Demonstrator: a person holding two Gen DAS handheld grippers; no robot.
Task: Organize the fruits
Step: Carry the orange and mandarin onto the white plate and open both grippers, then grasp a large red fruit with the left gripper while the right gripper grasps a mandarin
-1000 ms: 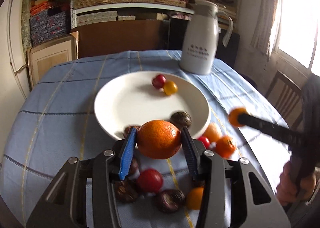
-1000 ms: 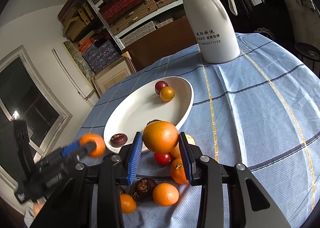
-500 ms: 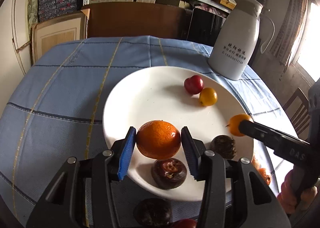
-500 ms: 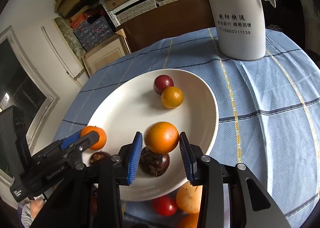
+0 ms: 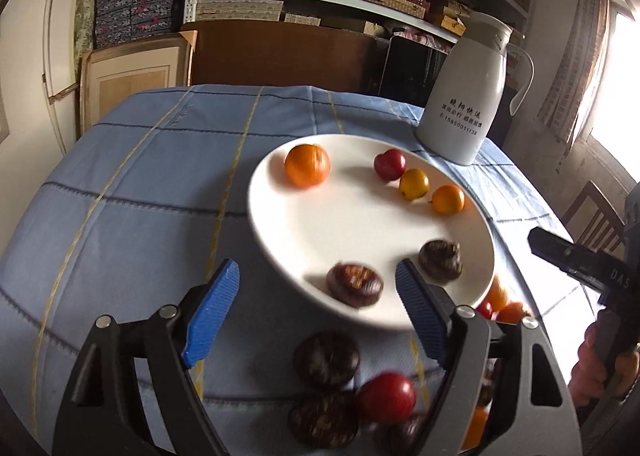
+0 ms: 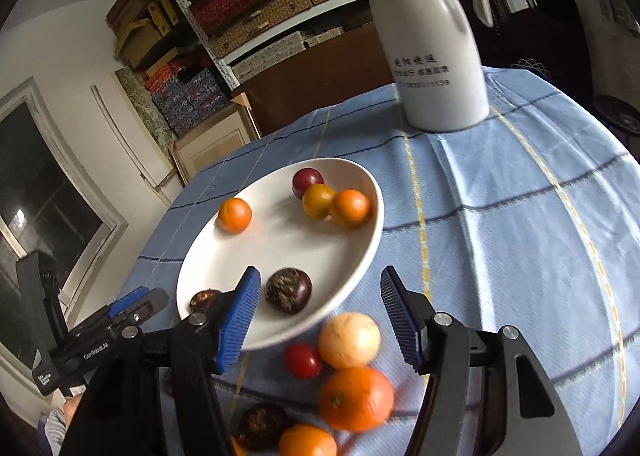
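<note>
A white plate (image 5: 280, 223) on the blue cloth holds a large orange (image 5: 307, 165), a red plum (image 5: 389, 164), a yellow fruit (image 5: 414, 183), a small orange (image 5: 448, 199) and two dark mangosteens (image 5: 354, 284). My left gripper (image 5: 316, 268) hovers over the plate's near rim, its jaws opening, nothing pressed between them. My right gripper (image 6: 319, 272) hangs over the plate (image 6: 320, 248) near a mangosteen (image 6: 288, 290), jaws opening and gripping nothing. The large orange (image 6: 235, 215) and the small orange (image 6: 351, 207) lie free on the plate. Each gripper shows at the edge of the other's view.
Loose fruit lies on the cloth in front of the plate: a pale fruit (image 6: 349, 340), a red one (image 6: 303, 360), oranges (image 6: 356, 398) and dark mangosteens (image 5: 326, 360). A white jug (image 5: 464, 95) stands behind the plate. A chair (image 5: 592, 215) is at the right.
Both grippers carried an orange over the plate and let go. The two oranges now lie on the plate, and both pairs of jaws have spread and drawn back toward the near rim.
</note>
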